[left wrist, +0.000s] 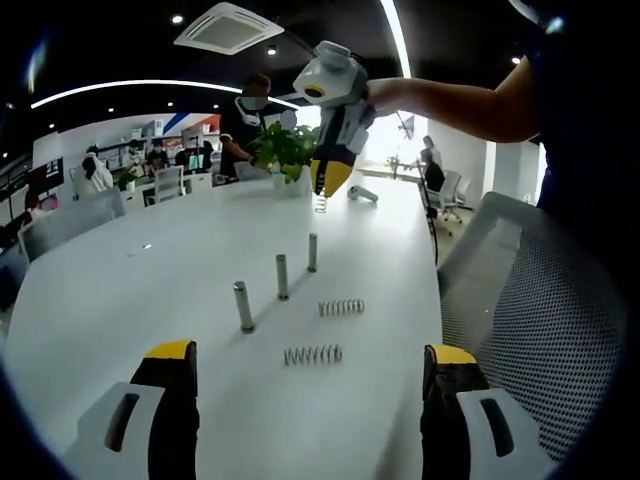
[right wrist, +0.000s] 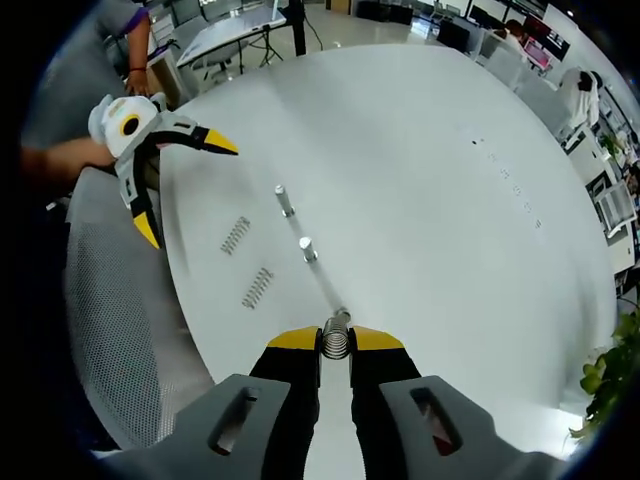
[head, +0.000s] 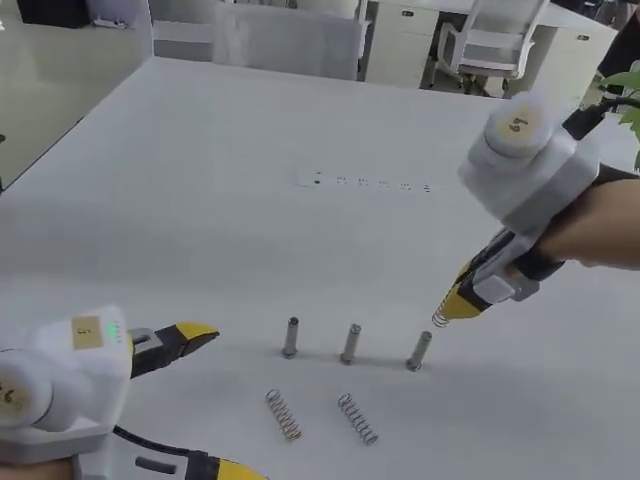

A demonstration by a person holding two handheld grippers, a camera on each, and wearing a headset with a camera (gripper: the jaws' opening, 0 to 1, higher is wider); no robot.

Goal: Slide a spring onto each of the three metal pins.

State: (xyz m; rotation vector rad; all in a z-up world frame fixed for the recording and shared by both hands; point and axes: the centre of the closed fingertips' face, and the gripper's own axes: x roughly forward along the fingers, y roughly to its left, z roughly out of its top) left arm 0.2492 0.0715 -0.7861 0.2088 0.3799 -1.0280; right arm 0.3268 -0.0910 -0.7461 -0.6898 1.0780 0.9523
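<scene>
— Start at the left. What is the left gripper point(head: 226, 400) doing?
— It sits at 8 o'clock in the head view, jaws spread wide and holding nothing, low over the white table point(head: 200, 200).
— And the pins?
— Three stand in a row, all upright with their long axes vertical: left pin point(head: 291, 337), middle pin point(head: 351, 343), right pin point(head: 419, 350). All are bare.
— Springs?
— Two lie flat on the person's side of the pins, apart from each other: first loose spring point(head: 283, 414) and second loose spring point(head: 357, 418). Each runs from 11 to 5 o'clock, so they are roughly parallel.
— The third?
— The right gripper point(head: 452, 306) is clamped on the held spring point(right wrist: 337, 338). Its axis follows the jaws. The free end points toward 7 o'clock in the head view, just above the right pin's top. Whether they touch, I cannot tell.
— Room to move?
— Plenty. There is bare tabletop all round the pins, and the edges are well apart from them. A socket strip point(head: 365, 182) sits at 12 o'clock.
— Beyond?
— An office chair point(head: 490, 40) and a plant point(head: 625, 85) at 1 to 2 o'clock. In the left gripper view, a mesh chair point(left wrist: 540, 300) is at 3 o'clock.
</scene>
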